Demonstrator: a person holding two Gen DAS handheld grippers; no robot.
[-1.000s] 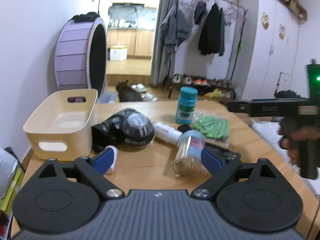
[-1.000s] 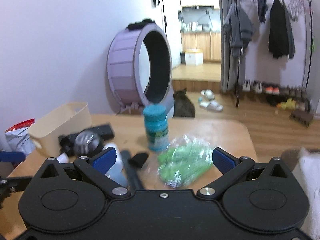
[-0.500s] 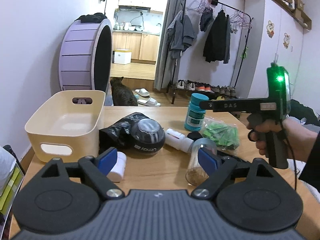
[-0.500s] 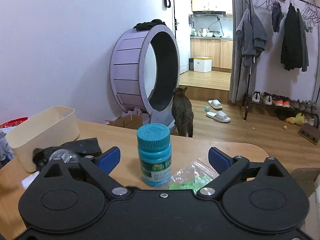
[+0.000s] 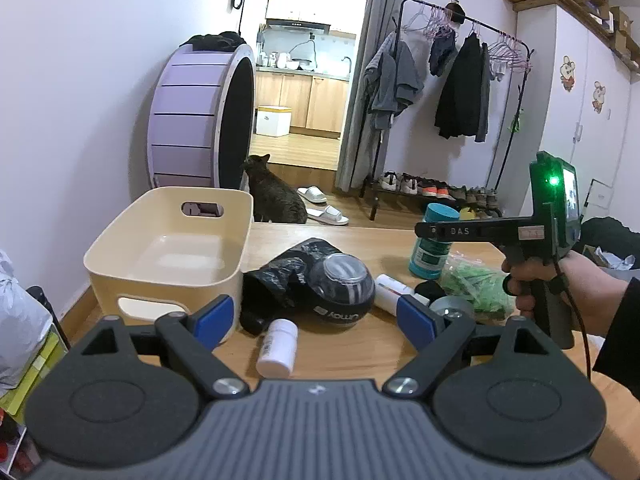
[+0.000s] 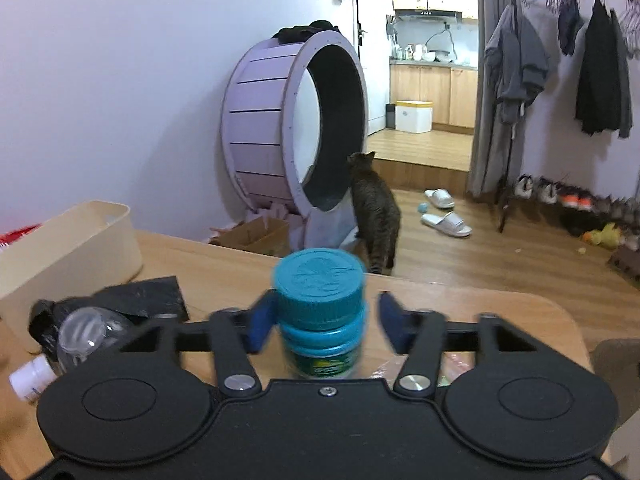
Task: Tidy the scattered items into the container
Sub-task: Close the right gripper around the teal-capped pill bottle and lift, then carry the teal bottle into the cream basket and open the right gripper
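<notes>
The cream container [image 5: 168, 256] stands empty at the table's left; it also shows in the right wrist view [image 6: 68, 248]. My right gripper [image 6: 322, 320] has its jaws around the teal bottle [image 6: 320, 312], the left pad touching, a small gap at the right pad. The same bottle shows in the left wrist view [image 5: 432, 248]. My left gripper [image 5: 316, 320] is open and empty above a small white bottle [image 5: 278, 346] lying on the table. A black gyro ball [image 5: 340, 292] and a black bag [image 5: 280, 280] lie beside the container.
A green packet [image 5: 476, 284], a white tube [image 5: 392, 290] and a clear jar [image 5: 450, 308] lie on the wooden table [image 5: 360, 344]. A cat [image 6: 372, 204] stands on the floor by a purple wheel [image 6: 296, 128]. A clothes rack stands behind.
My right gripper has moved forward onto the teal bottle and its jaws have narrowed around it. My left gripper has drawn back and to the left, away from the clear jar.
</notes>
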